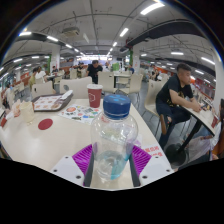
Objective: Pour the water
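Observation:
A clear plastic water bottle (112, 140) with a blue cap stands upright between my gripper's (112, 160) two fingers. Both purple pads (83, 157) press against its lower body, so the gripper is shut on it. Water shows in the bottle's lower part. Beyond the bottle, on the white table (40, 140), stands a red paper cup (95, 96). The cup is a short way ahead and slightly left of the bottle's cap. The bottle's base is hidden below the fingers.
A round dark red coaster (45, 124) lies left of the bottle. A tray with printed sheets (51, 101) sits further left, and a colourful mat (80, 110) lies under the cup. A person (178, 95) sits at the right. More tables and people fill the hall behind.

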`<state>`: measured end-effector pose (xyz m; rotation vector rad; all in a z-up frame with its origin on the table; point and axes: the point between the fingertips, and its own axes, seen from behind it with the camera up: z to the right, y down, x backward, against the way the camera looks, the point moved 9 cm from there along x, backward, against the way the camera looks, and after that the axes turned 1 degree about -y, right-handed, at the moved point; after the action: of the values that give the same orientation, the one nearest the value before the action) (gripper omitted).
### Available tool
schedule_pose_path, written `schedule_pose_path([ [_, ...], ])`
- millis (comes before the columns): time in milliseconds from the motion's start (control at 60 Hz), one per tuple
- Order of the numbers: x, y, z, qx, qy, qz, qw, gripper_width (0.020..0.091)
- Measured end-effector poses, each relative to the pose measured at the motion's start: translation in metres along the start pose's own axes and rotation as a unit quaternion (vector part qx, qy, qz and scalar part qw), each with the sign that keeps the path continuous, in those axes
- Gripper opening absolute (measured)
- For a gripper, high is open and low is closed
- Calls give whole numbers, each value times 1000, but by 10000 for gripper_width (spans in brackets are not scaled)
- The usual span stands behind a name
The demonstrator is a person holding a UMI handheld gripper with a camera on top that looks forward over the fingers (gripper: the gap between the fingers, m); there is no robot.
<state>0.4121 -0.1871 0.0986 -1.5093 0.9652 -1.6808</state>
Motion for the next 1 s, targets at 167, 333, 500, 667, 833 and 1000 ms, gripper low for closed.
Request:
schedule_pose_path([
  [167, -3, -2, -3, -11, 2, 9, 1000, 451],
  [333, 0, -3, 1, -7, 14, 4, 1000, 397],
  [500, -5, -22, -11, 39, 51, -1, 998, 398],
  [667, -7, -90, -41, 154, 106, 16, 982, 396],
  [833, -21, -179, -115, 344, 188, 48, 919, 397],
  [1000, -49, -240, -215, 536, 231, 72, 809, 397],
])
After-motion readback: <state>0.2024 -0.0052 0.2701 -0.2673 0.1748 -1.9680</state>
